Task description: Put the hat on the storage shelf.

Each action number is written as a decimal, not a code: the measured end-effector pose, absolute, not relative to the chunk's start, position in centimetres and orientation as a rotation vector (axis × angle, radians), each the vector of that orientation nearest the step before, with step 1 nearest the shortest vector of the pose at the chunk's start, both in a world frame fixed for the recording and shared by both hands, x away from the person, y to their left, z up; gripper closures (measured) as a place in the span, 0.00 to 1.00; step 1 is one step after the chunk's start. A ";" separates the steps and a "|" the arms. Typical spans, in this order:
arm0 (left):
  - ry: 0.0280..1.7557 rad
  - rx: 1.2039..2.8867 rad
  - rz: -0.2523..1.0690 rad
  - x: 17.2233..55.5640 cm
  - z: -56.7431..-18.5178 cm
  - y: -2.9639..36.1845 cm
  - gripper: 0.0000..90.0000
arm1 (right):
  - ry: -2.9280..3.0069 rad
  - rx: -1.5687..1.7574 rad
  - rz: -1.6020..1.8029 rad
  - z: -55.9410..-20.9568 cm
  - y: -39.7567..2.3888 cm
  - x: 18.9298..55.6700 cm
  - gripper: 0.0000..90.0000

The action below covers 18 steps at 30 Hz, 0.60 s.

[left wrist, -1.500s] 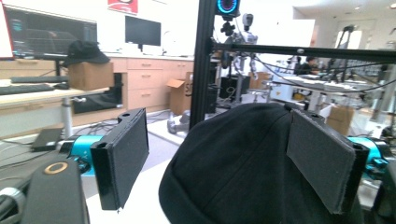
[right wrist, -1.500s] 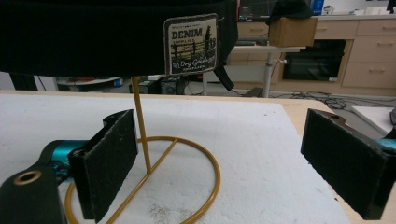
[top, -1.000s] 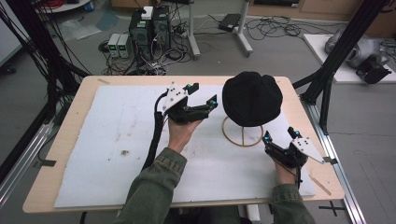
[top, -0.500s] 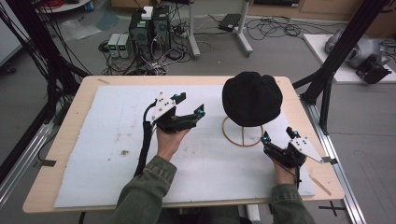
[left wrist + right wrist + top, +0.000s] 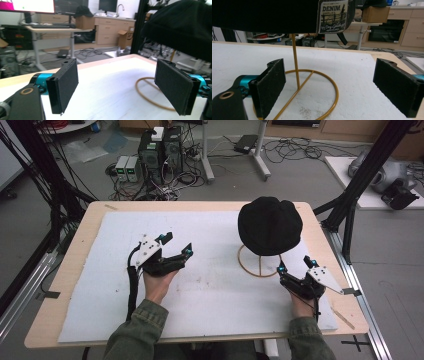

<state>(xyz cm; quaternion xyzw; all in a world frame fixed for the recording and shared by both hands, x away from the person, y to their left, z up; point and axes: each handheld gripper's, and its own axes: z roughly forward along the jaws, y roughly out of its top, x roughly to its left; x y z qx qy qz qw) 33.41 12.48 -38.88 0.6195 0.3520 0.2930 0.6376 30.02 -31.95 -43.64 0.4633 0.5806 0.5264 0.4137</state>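
Note:
A black hat (image 5: 270, 225) sits on top of a thin gold wire stand (image 5: 256, 265) at the right of the white mat (image 5: 100, 320). In the right gripper view the hat (image 5: 262, 15) carries a patch reading DENIM, and the stand's pole and ring base (image 5: 295, 62) rise just ahead. My right gripper (image 5: 295, 265) rests open near the ring's right side, nothing between its pads. My left gripper (image 5: 176, 243) is open over the middle of the mat, well left of the stand, with nothing held. In the left gripper view the hat (image 5: 182, 27) is at upper right.
The wooden table (image 5: 70, 265) has black frame posts (image 5: 350, 205) on both sides. Computers and cables (image 5: 160, 155) lie on the floor beyond the far edge. Small dark specks mark the mat in front of the stand.
My left gripper has drawn back from beside the hat, moving left and toward the person. The right gripper has stayed in place.

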 end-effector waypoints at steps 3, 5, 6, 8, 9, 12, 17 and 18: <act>0.803 1.409 0.685 32.8 -39.2 13.6 0.22 | 1.463 1.165 1.318 -43.7 -31.9 30.0 0.11; 0.805 1.398 0.714 32.1 -39.6 14.8 0.22 | 1.464 1.173 1.317 -43.7 -31.9 30.0 0.11; 0.805 1.398 0.714 32.1 -39.6 14.8 0.22 | 1.464 1.173 1.317 -43.7 -31.9 30.0 0.11; 0.807 1.393 0.724 31.6 -40.0 15.8 0.25 | 1.460 1.174 1.314 -43.8 -32.0 30.0 0.11; 0.815 1.388 0.727 31.4 -40.2 16.3 0.25 | 1.460 1.174 1.314 -43.8 -32.0 30.0 0.11; 0.848 1.371 0.755 30.7 -40.9 17.8 0.25 | 1.459 1.181 1.312 -43.8 -32.0 30.0 0.11; 0.932 1.324 0.801 29.6 -41.9 20.7 0.23 | 1.464 1.179 1.304 -43.8 -32.0 29.9 0.11; 0.948 1.320 0.803 29.3 -42.0 21.3 0.22 | 1.466 1.177 1.305 -43.9 -32.0 30.0 0.11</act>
